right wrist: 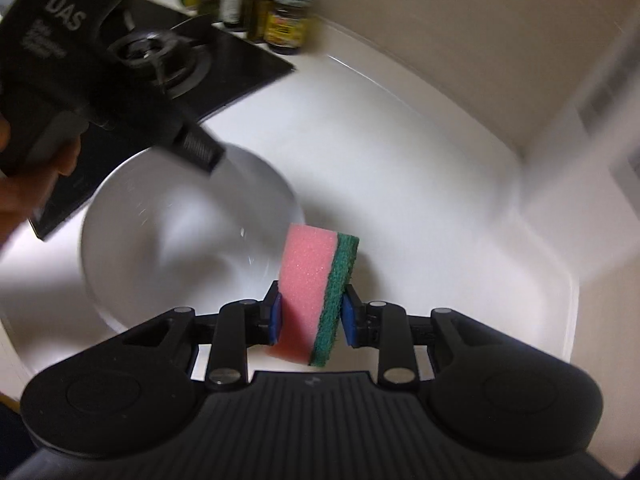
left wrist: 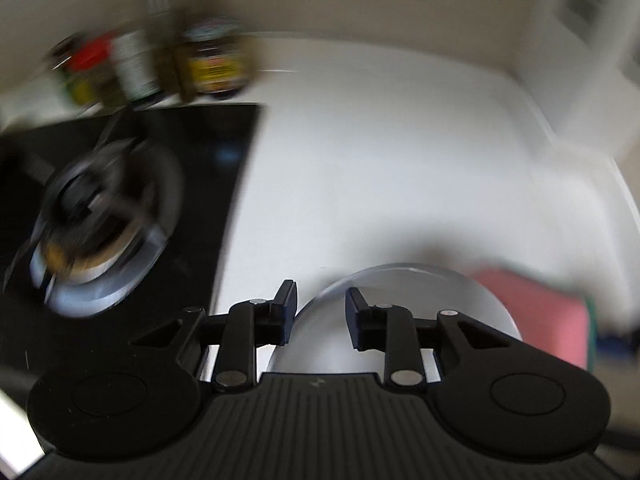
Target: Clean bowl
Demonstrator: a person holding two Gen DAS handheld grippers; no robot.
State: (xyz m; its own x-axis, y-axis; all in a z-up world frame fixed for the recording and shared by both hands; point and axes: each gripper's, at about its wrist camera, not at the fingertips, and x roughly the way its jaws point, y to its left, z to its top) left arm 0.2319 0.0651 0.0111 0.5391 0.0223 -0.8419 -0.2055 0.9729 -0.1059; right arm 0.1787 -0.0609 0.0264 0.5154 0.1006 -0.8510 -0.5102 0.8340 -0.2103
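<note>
A white bowl [right wrist: 176, 232] sits on the white counter. My left gripper [left wrist: 320, 312] hovers over its rim, jaws apart with nothing between them; the bowl [left wrist: 328, 344] shows just below the fingertips. In the right wrist view the left gripper's black body [right wrist: 80, 80] reaches over the bowl's far-left edge. My right gripper [right wrist: 310, 312] is shut on a pink sponge with a green scrub layer [right wrist: 316, 288], held upright just right of the bowl. The sponge [left wrist: 540, 316] also shows blurred at the right of the left wrist view.
A black gas hob [left wrist: 120, 208] with a burner lies left of the bowl. Several jars and bottles [right wrist: 256, 4] stand at the back by the wall. The white counter [right wrist: 420, 184] runs right to a raised edge and beige wall.
</note>
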